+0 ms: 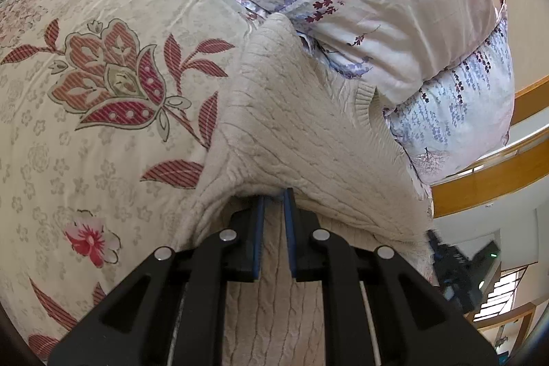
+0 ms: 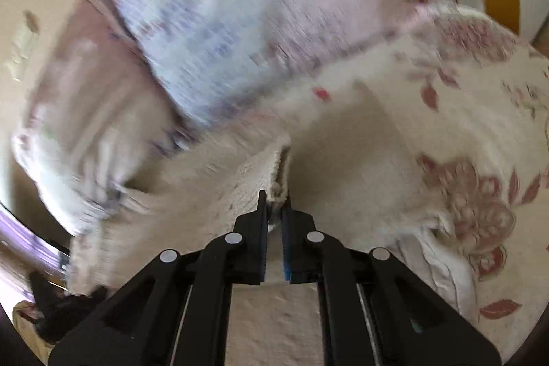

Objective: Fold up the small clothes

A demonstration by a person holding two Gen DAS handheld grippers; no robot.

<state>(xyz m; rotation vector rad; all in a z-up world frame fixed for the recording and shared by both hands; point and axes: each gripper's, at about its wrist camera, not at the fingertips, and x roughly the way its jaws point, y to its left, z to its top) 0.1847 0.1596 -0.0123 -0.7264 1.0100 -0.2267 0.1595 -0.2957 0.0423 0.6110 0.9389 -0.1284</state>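
Note:
A cream cable-knit sweater [image 1: 295, 126] lies on a floral bedsheet [image 1: 103, 74], its far end against the folded quilt. My left gripper [image 1: 274, 194] is shut on a fold of the sweater, which drapes over and beneath the fingers. In the blurred right wrist view my right gripper [image 2: 276, 198] is shut on a ribbed edge of the same sweater [image 2: 260, 170], which hangs below the fingers. The right gripper [image 1: 456, 270] also shows at the right edge of the left wrist view, beside the sweater's edge.
A folded pale quilt with purple flower print [image 1: 360, 6] is piled at the far side of the bed, also seen blurred in the right wrist view [image 2: 223, 23]. A wooden bed frame [image 1: 497, 180] and a tiled floor lie to the right.

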